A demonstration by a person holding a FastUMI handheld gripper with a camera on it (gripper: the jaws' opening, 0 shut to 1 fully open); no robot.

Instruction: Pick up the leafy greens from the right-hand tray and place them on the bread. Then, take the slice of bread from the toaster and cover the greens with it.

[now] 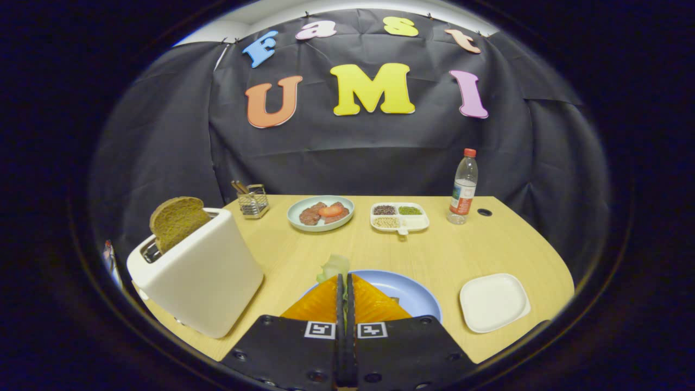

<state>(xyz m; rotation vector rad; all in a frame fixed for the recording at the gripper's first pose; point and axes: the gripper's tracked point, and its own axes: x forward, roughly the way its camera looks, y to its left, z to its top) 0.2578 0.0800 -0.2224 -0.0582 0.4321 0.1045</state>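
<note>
Gripper view: looking forward along the fingers over a wooden table (434, 255) toward the booth wall.
Gripper (344, 282): fingers are pressing together with next to no gap, pinching the leafy greens (335, 266), whose pale ruffled edge is poking out just past the tips.
Blue plate (407, 290): sitting directly under and just ahead of the fingers; the bread it should be carrying is probably hiding behind them, so I cannot tell its exact spot.
White tray (494, 301): lying bare, to the right of the blue plate.
Toaster (201, 271): standing to the left of the fingers, near the blue plate, with the brown bread slice (176, 220) sticking up out of its slot.
Key relation: the greens are hanging over the blue plate already, so the release is calling for a short drop straight down; the toaster slice is waiting up and to the left, standing upright on edge.
Stage: greens are being carried in; placing looks imminent, the cover slice is not yet touched.
</note>
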